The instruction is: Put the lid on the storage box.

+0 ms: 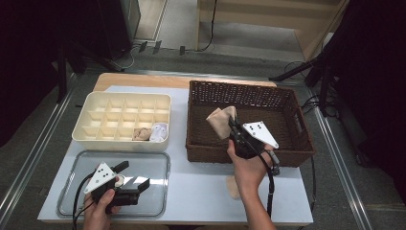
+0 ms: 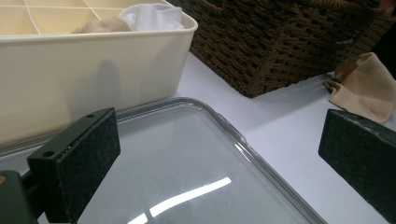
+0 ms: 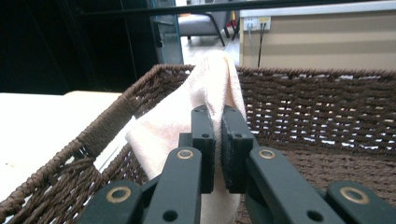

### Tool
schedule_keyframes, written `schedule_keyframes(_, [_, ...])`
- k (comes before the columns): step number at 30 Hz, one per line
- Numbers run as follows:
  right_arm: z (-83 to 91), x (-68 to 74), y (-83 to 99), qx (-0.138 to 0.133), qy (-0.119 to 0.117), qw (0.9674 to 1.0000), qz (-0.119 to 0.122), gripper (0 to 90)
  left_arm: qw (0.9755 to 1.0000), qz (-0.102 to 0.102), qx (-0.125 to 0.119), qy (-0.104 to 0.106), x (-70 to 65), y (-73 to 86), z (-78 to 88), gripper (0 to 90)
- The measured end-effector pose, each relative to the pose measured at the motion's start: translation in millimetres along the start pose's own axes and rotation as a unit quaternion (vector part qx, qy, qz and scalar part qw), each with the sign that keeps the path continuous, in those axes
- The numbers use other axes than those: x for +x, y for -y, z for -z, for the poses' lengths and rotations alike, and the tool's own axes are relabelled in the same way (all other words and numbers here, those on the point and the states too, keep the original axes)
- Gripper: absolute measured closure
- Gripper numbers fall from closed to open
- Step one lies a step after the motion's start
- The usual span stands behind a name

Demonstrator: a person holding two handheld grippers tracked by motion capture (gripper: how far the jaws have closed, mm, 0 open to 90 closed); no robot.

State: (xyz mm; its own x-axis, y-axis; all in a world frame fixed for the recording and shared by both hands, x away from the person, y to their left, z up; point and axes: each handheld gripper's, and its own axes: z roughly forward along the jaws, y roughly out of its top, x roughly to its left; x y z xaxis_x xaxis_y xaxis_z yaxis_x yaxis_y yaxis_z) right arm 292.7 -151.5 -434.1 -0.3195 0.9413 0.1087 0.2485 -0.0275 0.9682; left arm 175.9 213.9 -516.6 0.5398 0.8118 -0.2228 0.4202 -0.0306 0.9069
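Wicker basket rim around gripper-held cloth

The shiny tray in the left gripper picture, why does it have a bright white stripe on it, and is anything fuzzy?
In the left gripper view the stripe is glare, a light reflecting off the clear tray, and the near jaws look soft. In the high view the room's edges fall into darkness while the table is well lit. In the right gripper view the beige cloth is sharp; the room behind is a little blurred.
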Motion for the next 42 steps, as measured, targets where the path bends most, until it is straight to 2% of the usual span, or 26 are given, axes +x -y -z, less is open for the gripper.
schedule_keyframes(10, [17.0,1.2,-9.7,-0.014,-0.008,0.9998,-0.011,86.9,1.0,-0.001,0.001,0.004,-4.1,0.6,-3.4,0.0])
schedule_keyframes(24, [58.7,9.6,-20.1,-0.024,-0.017,0.9995,-0.014,86.9,0.9999,-0.01,0.007,0.008,-11.9,1.2,-6.3,0.0])
schedule_keyframes(31, [80.5,12.7,-15.5,-0.025,-0.02,0.9994,-0.014,86.8,0.9998,-0.011,0.008,0.012,-14.1,1.5,-7.1,0.0])
schedule_keyframes(35, [90.8,13.5,-11.4,-0.026,-0.03,0.9991,-0.018,86.8,0.9997,-0.018,0.007,0.015,-15.9,1.7,-7.3,0.0])
schedule_keyframes(42, [106.4,16.7,8.2,-0.021,-0.041,0.9986,-0.025,86.8,0.9997,-0.018,0.004,0.017,-18.1,2.0,-8.2,0.0])
